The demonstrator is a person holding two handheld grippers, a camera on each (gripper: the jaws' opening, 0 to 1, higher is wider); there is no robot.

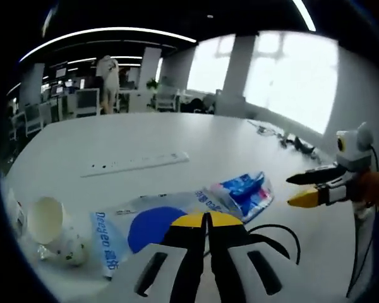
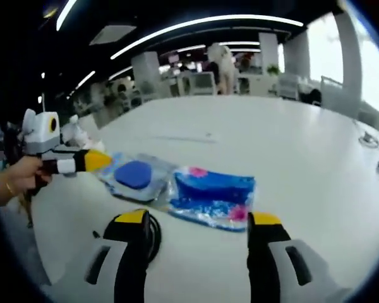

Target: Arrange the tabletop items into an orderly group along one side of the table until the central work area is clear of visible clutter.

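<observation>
The left gripper (image 1: 206, 222) is hovering with jaws closed and empty, near the clear packet with a blue disc (image 1: 153, 228). The right gripper (image 2: 199, 221) is hovering with jaws spread wide and empty, near the blue packet (image 2: 213, 196) on the white table (image 2: 290, 145).

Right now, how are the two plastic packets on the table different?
The blue and pink packet is colourful all over; the clear packet is see-through with one blue round patch. The clear packet lies nearer the left gripper; the other lies between the right gripper's open jaws. Both lie flat, touching.
</observation>
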